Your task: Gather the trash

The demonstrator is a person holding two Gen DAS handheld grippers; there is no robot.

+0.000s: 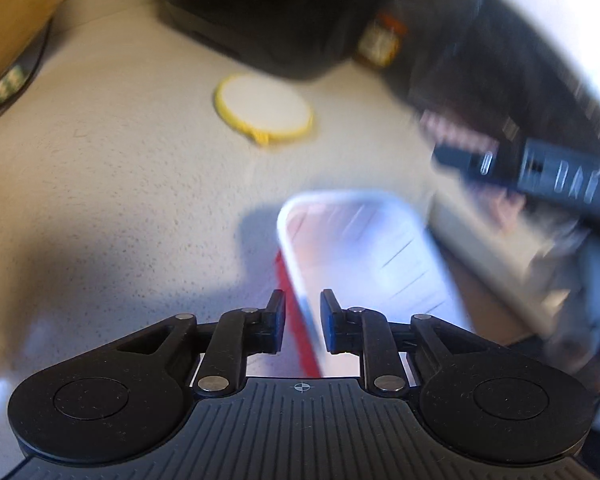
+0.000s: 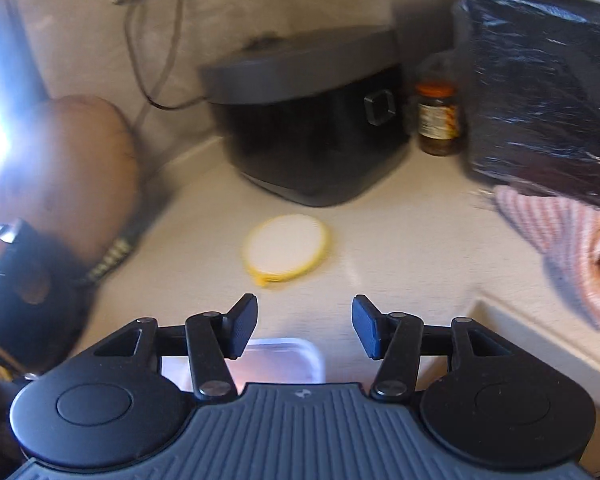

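Observation:
A white plastic container [image 1: 360, 248] with a red edge lies blurred on the pale counter [image 1: 120, 160]. Its rim runs up through the gap of my left gripper [image 1: 302, 320]; the pads stand a little apart and do not press on it. A round white lid with a yellow rim [image 1: 264, 110] lies farther off. In the right wrist view that yellow-rimmed lid [image 2: 288, 248] sits ahead of my right gripper [image 2: 304, 320], which is open and empty above the container [image 2: 284, 360]. A black trash bag [image 2: 540, 100] hangs at the right.
A black appliance with a grey lid [image 2: 312, 128] stands at the back, a jar with an orange cap [image 2: 436, 120] beside it. A pink striped cloth [image 2: 560, 248] lies under the bag. A person's hand [image 2: 60, 160] is at the left. Cables run down the wall.

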